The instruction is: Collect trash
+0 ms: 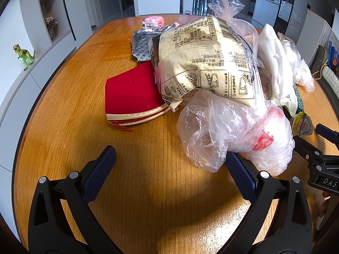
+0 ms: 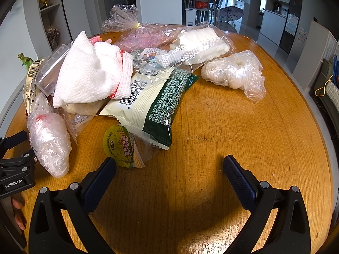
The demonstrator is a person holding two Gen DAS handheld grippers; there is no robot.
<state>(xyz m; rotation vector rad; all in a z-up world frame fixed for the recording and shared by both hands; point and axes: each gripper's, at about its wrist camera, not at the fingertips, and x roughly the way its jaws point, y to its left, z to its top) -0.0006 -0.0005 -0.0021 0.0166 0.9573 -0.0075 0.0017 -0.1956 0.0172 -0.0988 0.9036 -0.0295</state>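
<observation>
A pile of trash lies on the round wooden table [image 1: 84, 148]. In the left wrist view a crumpled clear plastic bag [image 1: 231, 131] lies just ahead of my open, empty left gripper [image 1: 169, 158], touching its right finger. Behind it lies a beige powder packet [image 1: 203, 59]. In the right wrist view my right gripper [image 2: 169, 165] is open and empty. Its left finger is beside a small clear jelly cup with a yellow-green lid [image 2: 125, 146]. A white-and-green snack wrapper [image 2: 152, 103], a white cloth [image 2: 91, 72] and more plastic bags [image 2: 235, 72] lie beyond.
A red zip pouch [image 1: 131, 97], a silver foil packet [image 1: 142, 46] and a pink-white cube toy [image 1: 152, 22] lie left of the pile. A toy dinosaur [image 1: 23, 54] stands on the side shelf. The right gripper's body shows at the left wrist view's right edge [image 1: 322, 160].
</observation>
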